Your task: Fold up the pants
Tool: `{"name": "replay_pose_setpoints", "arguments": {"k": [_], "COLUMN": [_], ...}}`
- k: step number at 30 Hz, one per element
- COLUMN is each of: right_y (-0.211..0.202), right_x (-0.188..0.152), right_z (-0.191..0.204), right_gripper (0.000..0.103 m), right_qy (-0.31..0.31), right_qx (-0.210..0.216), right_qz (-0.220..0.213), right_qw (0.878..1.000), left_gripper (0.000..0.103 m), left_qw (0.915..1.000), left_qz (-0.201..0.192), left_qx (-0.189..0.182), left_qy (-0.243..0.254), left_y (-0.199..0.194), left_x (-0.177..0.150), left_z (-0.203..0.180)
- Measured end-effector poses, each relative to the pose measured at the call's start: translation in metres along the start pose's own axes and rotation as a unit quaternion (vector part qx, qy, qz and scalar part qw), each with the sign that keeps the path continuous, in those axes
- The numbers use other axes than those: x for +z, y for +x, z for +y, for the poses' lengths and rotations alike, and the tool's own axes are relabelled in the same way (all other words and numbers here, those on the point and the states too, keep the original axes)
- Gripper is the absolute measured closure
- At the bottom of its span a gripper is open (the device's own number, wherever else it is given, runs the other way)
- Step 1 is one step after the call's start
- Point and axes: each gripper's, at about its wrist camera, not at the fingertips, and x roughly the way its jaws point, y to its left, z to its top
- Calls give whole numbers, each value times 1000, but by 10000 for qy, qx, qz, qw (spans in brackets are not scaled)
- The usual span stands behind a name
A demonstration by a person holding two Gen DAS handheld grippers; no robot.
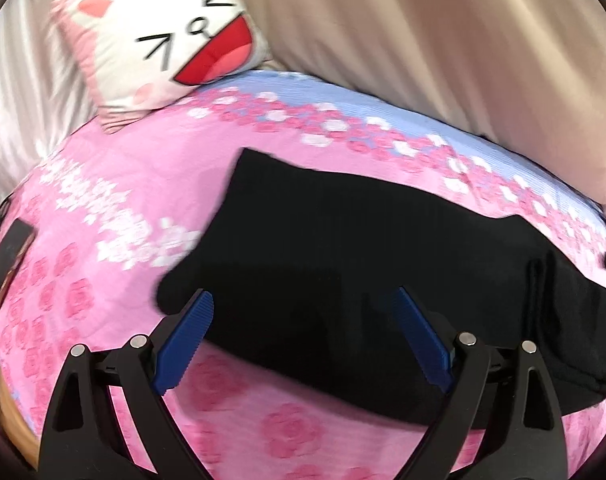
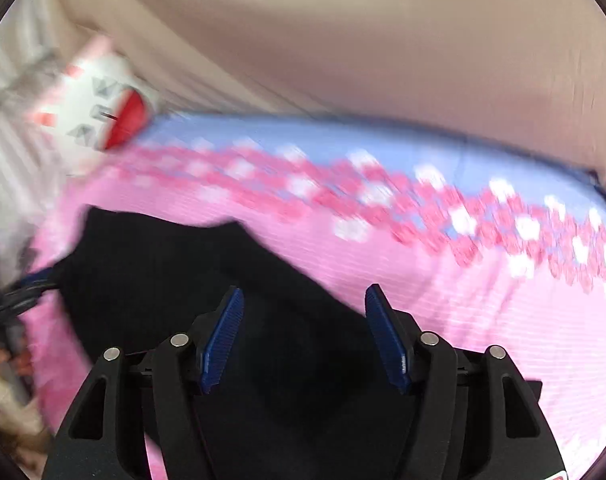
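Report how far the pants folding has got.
Done: the black pants lie on the pink bedspread as a compact folded bundle, layers stacked at one end. In hand: nothing; the left gripper and right gripper are both open above the fabric. Left: perhaps one more fold, though blur hides detail.

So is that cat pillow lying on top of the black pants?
No, the cat pillow sits at the far corner of the bed, apart from the black pants.
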Motion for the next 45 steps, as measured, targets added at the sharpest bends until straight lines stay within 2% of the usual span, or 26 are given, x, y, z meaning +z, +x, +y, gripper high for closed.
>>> {"name": "replay_pose_setpoints", "arguments": {"k": [1,2,4,5,6,7,9,11,13,14,16,19,20,23,27,28,29,31,32,34,37,39,40,42,44,45], "right_y": [18,34,68,70,72,69,60,52,46,41,34,22,20,11,-8,-17,-27,-48,-62,-85,-108,-110,-107,-101,-96,-94], "right_x": [-2,-2,-7,-6,-3,4,12,17,16,12,4,-15,-21,-38,-57,-62,-68,-82,-91,-111,-150,-172,-183,-197,-203,-204], "right_z": [-1,3,9,11,10,6,6,18,35,45,61,82,87,95,76,64,47,14,-8,-49,-103,-122,-129,-130,-124,-119], "right_gripper": [89,98,99,99,99,90,87,83,71,69,54,50,50,50,45,44,42,37,37,34,28,28,28,28,27,24], "right_qy": [-29,-124,-446,-509,-468,-232,-6,-105,-223,-269,-338,-508,-564,-728,-467,-286,-33,480,808,1448,2389,2797,2976,3167,3217,3168], "right_qx": [171,289,-19,-17,-19,46,211,359,448,551,696,870,860,683,530,446,290,-68,-320,-723,-955,-798,-535,25,488,522], "right_qz": [185,324,515,244,273,246,77,-42,-112,-191,-353,-564,-589,-621,-683,-726,-810,-980,-1075,-1114,-938,-787,-683,-638,-696,-754], "right_qw": [9997,9990,9977,9984,9985,9994,9997,9993,9987,9979,9964,9933,9929,9931,9952,9960,9963,9940,9904,9805,9618,9535,9508,9464,9430,9440], "left_gripper": [13,13,13,13,13,13,13,13,13,13,13,13,9,9,10,12,22,58,72,73,71,57,52,26,13,12], "left_qw": [10000,9999,9996,9995,9993,9993,9990,9979,9956,9942,9906,9792,9774,9744,9726,9744,9767,9800,9775,9719,9726,9726,9734,9738,9763,9800], "left_qz": [31,55,123,162,179,167,130,163,312,393,513,686,544,407,379,340,336,292,415,474,441,406,378,348,323,296], "left_qx": [-40,-32,89,155,243,288,433,588,626,576,317,-175,-265,-303,-782,-661,-505,-333,-571,-708,-624,-596,-601,-655,-619,-435], "left_qy": [67,124,219,244,228,194,60,-237,-631,-824,-1230,-1902,-2024,-2190,-2158,-2124,-2056,-1939,-1988,-2193,-2196,-2208,-2176,-2152,-2048,-1921], "left_y": [2,3,10,12,12,11,8,5,7,8,9,17,17,25,42,44,46,46,50,52,50,50,50,52,54,55], "left_x": [0,-1,-2,-3,-3,-2,-1,-1,-5,-7,-14,-23,-22,-13,2,5,8,12,13,11,9,8,8,9,9,9], "left_z": [-8,-13,-20,-20,-18,-14,-2,20,44,55,76,101,104,103,86,81,76,71,72,77,74,69,65,56,42,35]}}
